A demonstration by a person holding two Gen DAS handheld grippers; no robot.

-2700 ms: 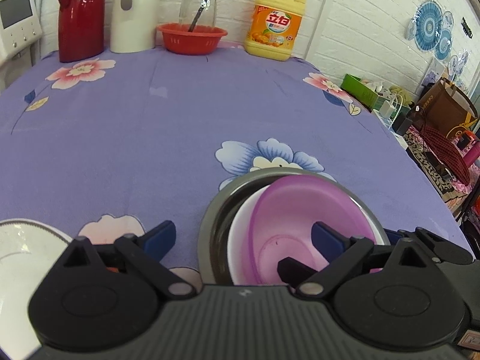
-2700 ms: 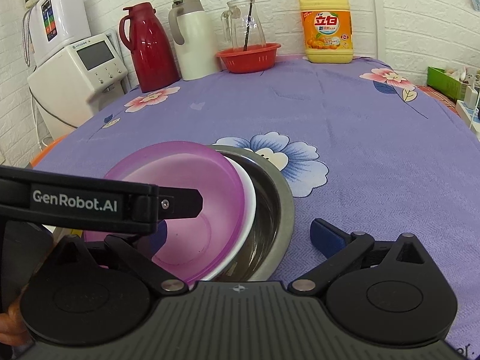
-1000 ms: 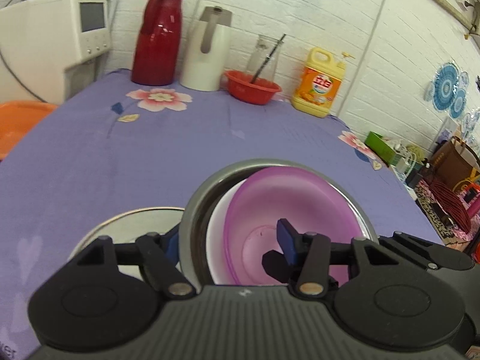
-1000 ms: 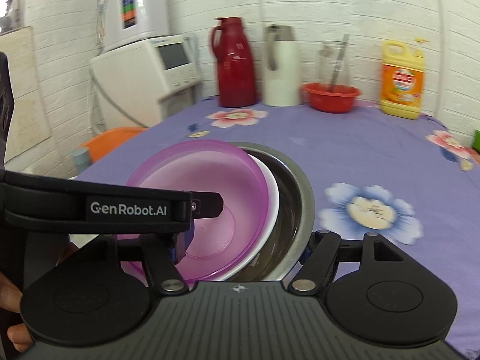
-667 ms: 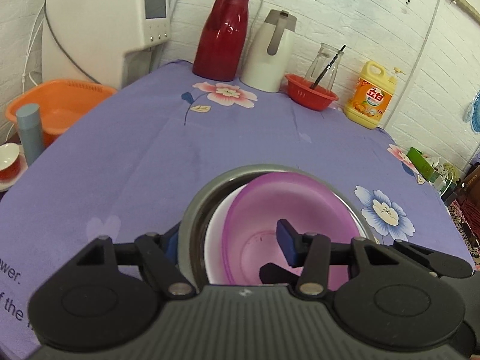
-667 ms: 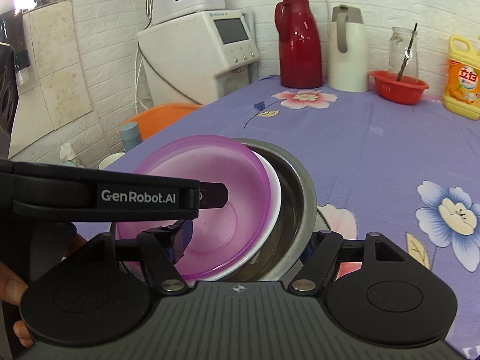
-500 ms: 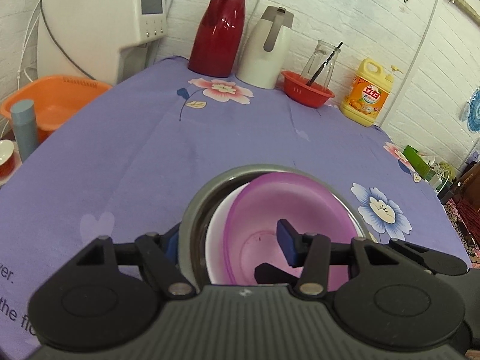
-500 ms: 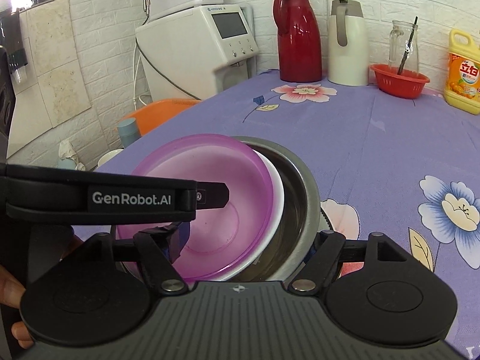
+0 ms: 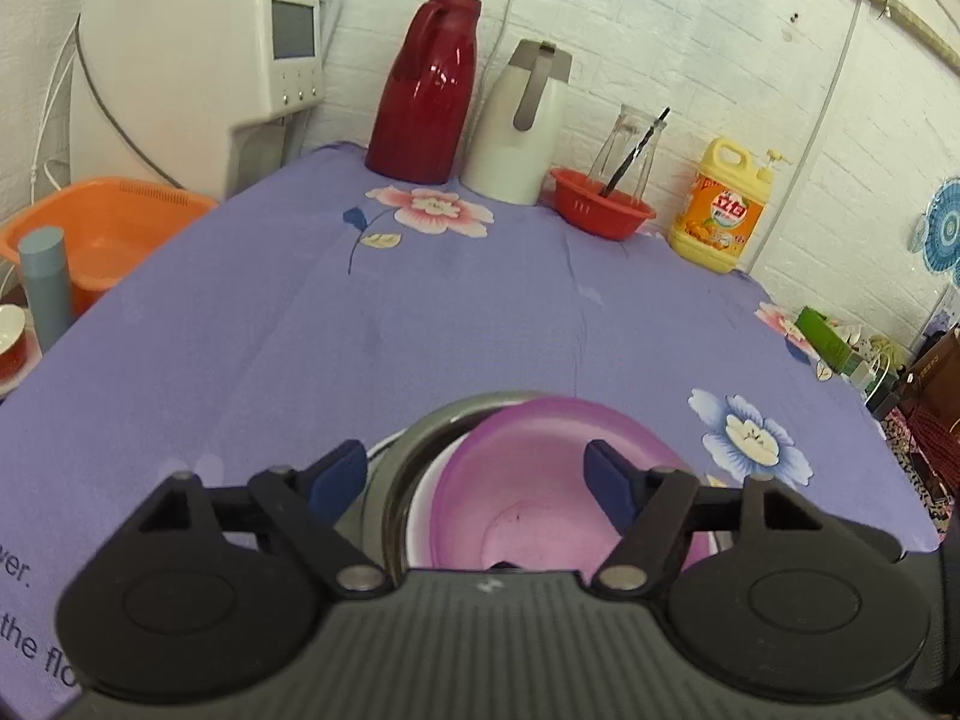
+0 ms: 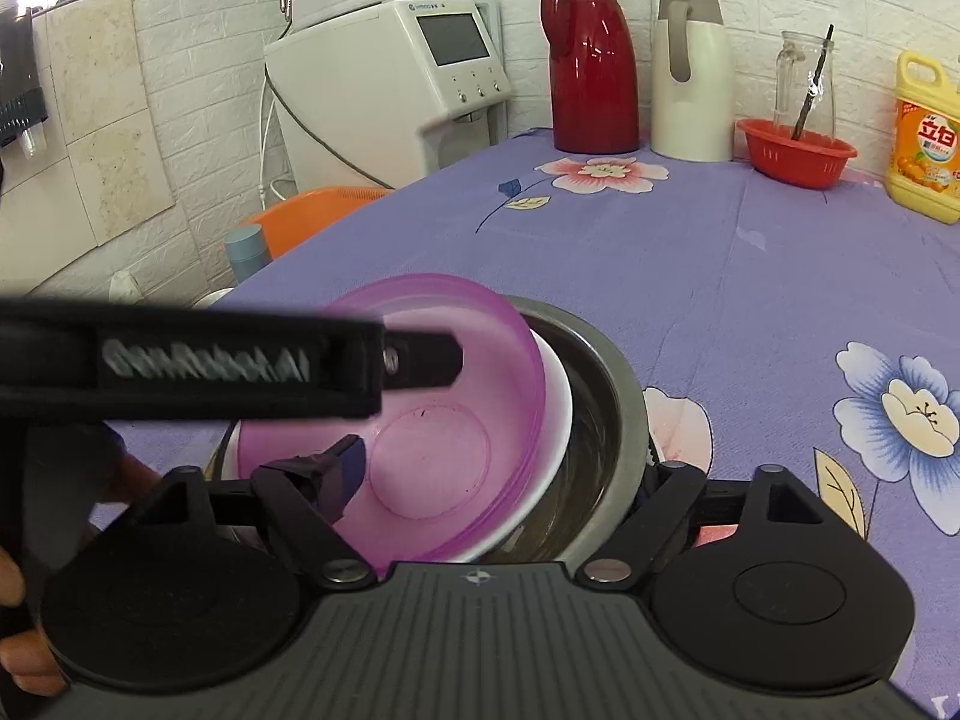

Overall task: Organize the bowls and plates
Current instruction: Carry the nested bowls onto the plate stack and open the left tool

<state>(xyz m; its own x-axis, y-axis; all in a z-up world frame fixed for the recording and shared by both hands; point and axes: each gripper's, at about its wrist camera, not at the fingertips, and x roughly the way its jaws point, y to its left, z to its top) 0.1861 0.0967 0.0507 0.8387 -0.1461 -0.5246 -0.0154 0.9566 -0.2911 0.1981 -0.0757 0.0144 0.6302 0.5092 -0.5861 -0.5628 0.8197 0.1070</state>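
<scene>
A steel bowl point(image 9: 414, 450) point(image 10: 606, 396) holds a white bowl point(image 10: 558, 396) and, on top, a tilted pink plastic bowl point(image 9: 540, 480) point(image 10: 456, 384). A white plate rim point(image 9: 375, 449) shows under the steel bowl's left edge. My left gripper point(image 9: 477, 471) is open, its fingers on either side of the stack's left rim. My right gripper point(image 10: 498, 480) is open, one finger inside the pink bowl and the other outside the steel rim. The left gripper's body point(image 10: 228, 360) crosses the right wrist view.
At the back of the purple floral tablecloth point(image 9: 420, 312) stand a red thermos point(image 9: 426, 84), a white jug point(image 9: 522, 126), a red basket point(image 9: 600, 210) with a glass jar, and a yellow detergent bottle point(image 9: 720, 210). A white appliance point(image 9: 198, 72) and an orange basin point(image 9: 102, 228) are at the left.
Both grippers carried the bowl stack leftward across the table. The left gripper has now opened off the steel bowl's rim, and the right gripper has opened as well. The stack sits lower.
</scene>
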